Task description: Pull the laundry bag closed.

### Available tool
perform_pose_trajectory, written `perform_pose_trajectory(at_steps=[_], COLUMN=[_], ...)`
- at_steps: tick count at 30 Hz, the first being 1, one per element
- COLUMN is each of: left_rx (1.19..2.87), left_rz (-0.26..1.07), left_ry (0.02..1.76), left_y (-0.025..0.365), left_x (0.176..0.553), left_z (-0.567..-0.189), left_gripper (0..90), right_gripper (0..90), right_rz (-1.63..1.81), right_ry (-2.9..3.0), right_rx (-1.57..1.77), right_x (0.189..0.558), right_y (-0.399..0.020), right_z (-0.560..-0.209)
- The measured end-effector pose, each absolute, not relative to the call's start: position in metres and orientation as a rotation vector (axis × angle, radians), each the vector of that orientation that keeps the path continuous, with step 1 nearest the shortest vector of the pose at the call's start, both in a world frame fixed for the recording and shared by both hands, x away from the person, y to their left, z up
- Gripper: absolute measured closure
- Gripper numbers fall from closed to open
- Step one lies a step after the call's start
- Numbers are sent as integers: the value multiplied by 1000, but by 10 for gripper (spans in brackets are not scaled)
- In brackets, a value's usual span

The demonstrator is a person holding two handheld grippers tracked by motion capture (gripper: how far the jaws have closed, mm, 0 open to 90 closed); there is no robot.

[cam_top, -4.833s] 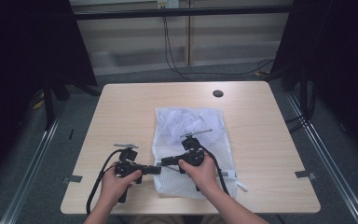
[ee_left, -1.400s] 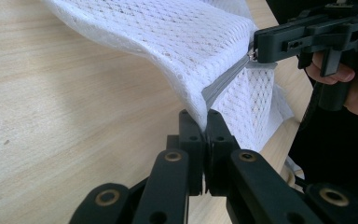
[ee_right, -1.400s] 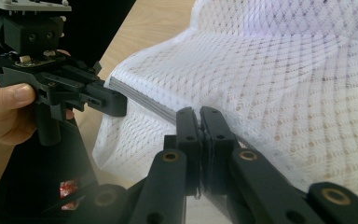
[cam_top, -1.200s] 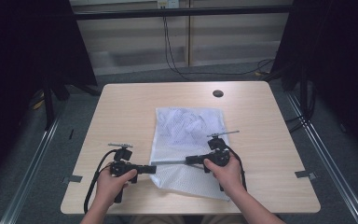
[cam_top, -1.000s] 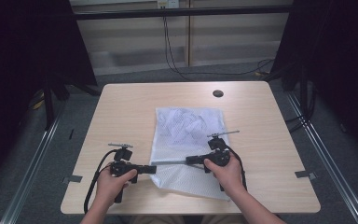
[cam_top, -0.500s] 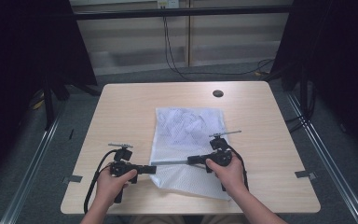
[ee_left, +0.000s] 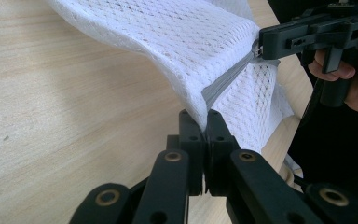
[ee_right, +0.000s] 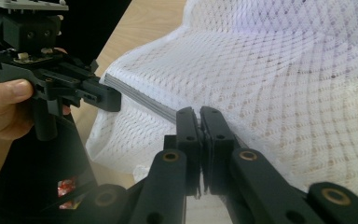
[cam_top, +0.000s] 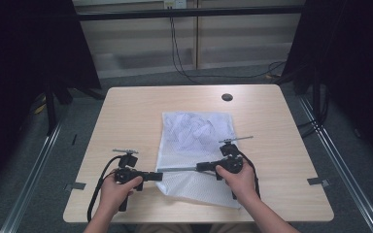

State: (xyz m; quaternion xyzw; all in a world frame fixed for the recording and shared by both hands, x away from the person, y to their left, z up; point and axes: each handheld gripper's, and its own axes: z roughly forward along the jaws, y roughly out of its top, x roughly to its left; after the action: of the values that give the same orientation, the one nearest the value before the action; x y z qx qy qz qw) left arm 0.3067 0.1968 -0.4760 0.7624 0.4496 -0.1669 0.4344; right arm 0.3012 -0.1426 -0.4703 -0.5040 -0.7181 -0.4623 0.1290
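A white mesh bag (cam_top: pixel 194 131) lies flat on the wooden table (cam_top: pixel 126 111), with a grey zipper (cam_top: pixel 177 170) running across its near part. My left gripper (cam_top: pixel 159 175) is shut on the bag's left edge at the zipper's end (ee_left: pixel 204 116). My right gripper (cam_top: pixel 199 168) is shut on the zipper line farther right (ee_right: pixel 199 114). Between the two grippers the zipper (ee_left: pixel 228 77) is pulled straight and lifted a little off the table. In the right gripper view, the left gripper (ee_right: pixel 114 100) pinches the zipper's (ee_right: pixel 140 98) far end.
A small black round cap (cam_top: pixel 227 97) is set into the table near its far edge. Bare wood lies left and right of the bag. The table's front edge (cam_top: pixel 199 218) runs just behind both hands. Dark floor and metal rails surround the table.
Since the oldest frame my right gripper has moved rightward away from the left one, drawing the zipper out straight. Over the last second neither hand has moved.
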Motion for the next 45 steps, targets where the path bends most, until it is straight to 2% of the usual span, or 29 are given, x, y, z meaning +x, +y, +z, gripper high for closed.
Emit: perform_pose_trajectory(at_steps=[45], left_rx=[1894], left_rz=[-415], left_ry=[1134], left_y=[201], left_x=[306], left_z=[-475], left_gripper=[882], right_gripper=[870], right_rz=[-1351], right_ry=[-2069], right_rx=[-1505], right_x=[297], right_y=[-166], right_z=[-471])
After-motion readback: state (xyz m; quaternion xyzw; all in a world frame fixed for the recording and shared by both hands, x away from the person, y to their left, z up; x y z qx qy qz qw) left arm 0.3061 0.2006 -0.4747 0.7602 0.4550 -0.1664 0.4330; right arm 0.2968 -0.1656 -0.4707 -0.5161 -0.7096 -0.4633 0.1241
